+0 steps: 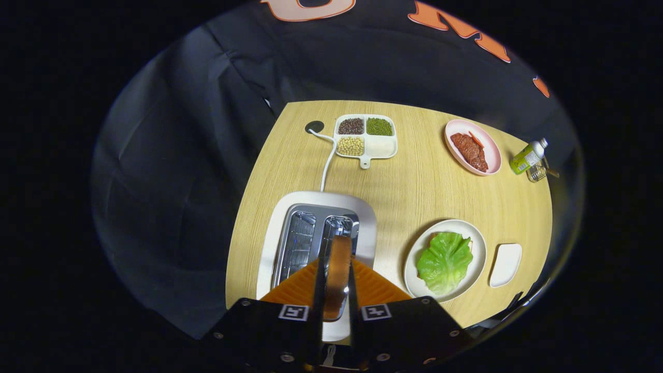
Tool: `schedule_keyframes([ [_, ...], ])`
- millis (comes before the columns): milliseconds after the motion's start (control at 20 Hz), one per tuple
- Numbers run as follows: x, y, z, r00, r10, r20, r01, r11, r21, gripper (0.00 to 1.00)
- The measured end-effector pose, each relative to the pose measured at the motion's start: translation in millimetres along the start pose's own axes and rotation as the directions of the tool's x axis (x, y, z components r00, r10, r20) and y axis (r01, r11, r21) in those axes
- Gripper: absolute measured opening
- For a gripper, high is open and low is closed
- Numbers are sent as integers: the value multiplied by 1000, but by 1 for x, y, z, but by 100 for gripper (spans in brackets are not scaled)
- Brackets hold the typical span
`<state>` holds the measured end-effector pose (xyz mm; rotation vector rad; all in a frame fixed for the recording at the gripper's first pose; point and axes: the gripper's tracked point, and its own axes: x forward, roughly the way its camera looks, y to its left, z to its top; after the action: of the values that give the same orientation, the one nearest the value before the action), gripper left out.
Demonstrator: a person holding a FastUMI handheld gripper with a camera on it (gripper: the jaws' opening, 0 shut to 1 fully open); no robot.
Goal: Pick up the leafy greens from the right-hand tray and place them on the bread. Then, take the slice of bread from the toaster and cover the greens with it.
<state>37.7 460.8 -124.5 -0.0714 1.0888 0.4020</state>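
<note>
Greens (444,261) are seen laid on a round plate (479,243) near the right edge of the surface (414,181); a sliver of bread (470,242) peeks out from under the leaf at its far right side. First step is judged done.

The small white tray (505,264), just beside the plate toward the right edge, is bare, which fits the greens being taken from it.

A toast slice (337,274) is pinched edge-on between the two fingers of the claw (336,305), both pressed against its flat faces. The slice is held above the toaster (321,233), over the right-hand slot; whether its lower end is fully clear of the slot cannot be told. Second step is judged under way: slice gripped, not yet carried across.

Left to do: the slice is to be moved right toward the plate, turned flat, and set down over the greens.

Further back, untouched: a divided dish (366,135) of beans near the far edge, a pink plate (474,146) with meat toward the far right corner, a bottle (528,156) at the right edge. The toaster's cord (327,160) runs to a hole in the surface.
</note>
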Motion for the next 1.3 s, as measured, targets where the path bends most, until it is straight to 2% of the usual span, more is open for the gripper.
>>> schedule_keyframes([
  [100,-3,-2,4,1000,-3,14,3,1000,18,14],
  [200,-6,-1,7,1000,7,21,-8,999,31,9],
  [600,-43,1,14,995,69,73,-75,994,75,9],
  [900,-86,-1,24,976,151,155,-166,982,89,9],
  [1150,-112,-28,23,964,164,208,-186,978,91,9],
  [1300,-122,-58,22,962,138,237,-166,981,101,9],
])
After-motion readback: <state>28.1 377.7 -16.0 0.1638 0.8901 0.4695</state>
